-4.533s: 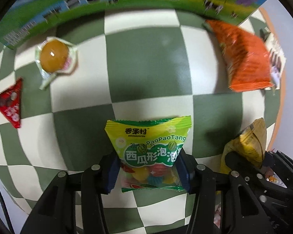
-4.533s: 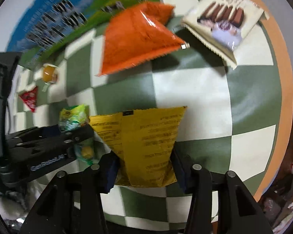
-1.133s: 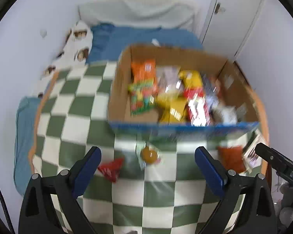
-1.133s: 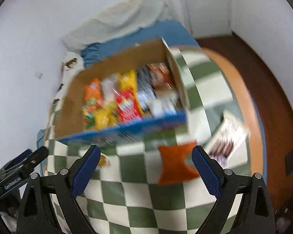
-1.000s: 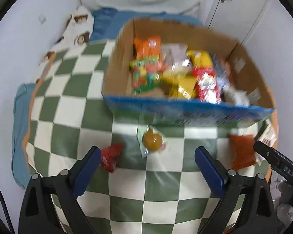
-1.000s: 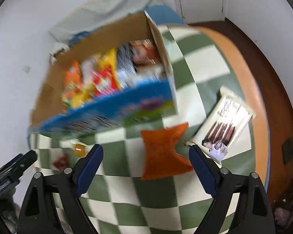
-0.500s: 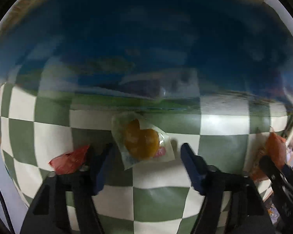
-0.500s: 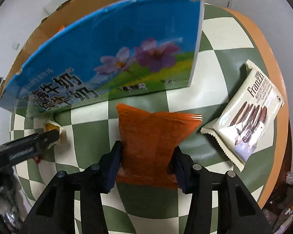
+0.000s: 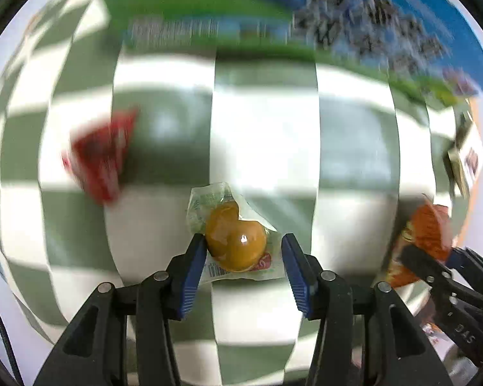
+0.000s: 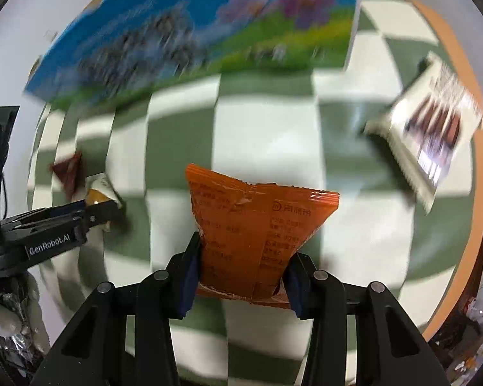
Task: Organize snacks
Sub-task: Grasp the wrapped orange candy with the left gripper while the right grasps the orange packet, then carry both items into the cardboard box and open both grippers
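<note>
Pinching soft, light orange bag (image 10: 254,234) low with right gripper (image 10: 241,273); left gripper (image 9: 243,265) fingers straddling slippery jelly pack (image 9: 233,238), contact unclear; red packet (image 9: 99,157) at 10 o'clock.

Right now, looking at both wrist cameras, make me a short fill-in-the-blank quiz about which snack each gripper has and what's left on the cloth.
1. The right gripper is shut on a packet whose colour is ____.
2. The yellow jelly cup sits between the fingers of the ____ gripper.
3. On the cloth beside the jelly cup lies a small triangular packet coloured ____.
4. The checkered cloth has white and ____ squares.

Missing words: orange; left; red; green
</note>
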Demonstrator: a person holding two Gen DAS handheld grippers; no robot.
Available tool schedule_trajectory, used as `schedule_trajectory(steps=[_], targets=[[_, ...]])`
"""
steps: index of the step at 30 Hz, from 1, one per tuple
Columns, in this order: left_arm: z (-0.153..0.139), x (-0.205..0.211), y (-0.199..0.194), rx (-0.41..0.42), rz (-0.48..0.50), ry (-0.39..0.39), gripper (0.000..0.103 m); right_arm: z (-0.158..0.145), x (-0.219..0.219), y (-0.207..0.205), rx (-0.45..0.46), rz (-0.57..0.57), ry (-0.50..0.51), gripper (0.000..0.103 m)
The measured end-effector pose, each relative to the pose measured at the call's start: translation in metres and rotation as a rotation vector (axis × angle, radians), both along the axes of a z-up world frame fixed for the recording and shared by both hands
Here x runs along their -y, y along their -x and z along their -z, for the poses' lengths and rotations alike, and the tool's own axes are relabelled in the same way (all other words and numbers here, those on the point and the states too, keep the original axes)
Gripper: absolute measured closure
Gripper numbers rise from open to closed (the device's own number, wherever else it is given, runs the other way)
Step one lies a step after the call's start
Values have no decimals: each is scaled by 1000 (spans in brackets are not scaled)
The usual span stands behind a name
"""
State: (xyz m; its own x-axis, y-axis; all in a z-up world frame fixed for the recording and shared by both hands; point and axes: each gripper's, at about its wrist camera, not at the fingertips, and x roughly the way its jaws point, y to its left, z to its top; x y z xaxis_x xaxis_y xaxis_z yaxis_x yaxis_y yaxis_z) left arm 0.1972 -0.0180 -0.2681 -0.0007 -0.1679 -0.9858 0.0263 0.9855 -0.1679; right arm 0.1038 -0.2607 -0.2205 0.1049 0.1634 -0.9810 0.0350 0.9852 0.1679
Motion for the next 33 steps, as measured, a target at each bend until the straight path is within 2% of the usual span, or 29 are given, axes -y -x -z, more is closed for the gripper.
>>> schedule_trajectory(steps=[4,9,13,17,23,27,29,33], targets=[[24,-5,10,-62,-20,34,56,15,-6,18,-19,0,2,55],[35,-11,7,-73,-41,35,55,30,-1,13,-36,51,-14,54],[27,-10,12,-56,-34,17,57,34,-9,8,-31,56,-6,54],[9,-2,17,-16,9,-9,59,22,-11,14,2,50,-19,58],[-39,26,16,80,51,28,59,-14,-3,17,47,37,-81,59],[-94,39,3,162,57,105,59,-61,-2,-2,130,29,-136,59],[-128,43,-15,211,67,133,59,-84,0,-15,173,26,-149,59],[-175,41,-58,284,96,148,59,-137,12,-55,272,29,-163,59]])
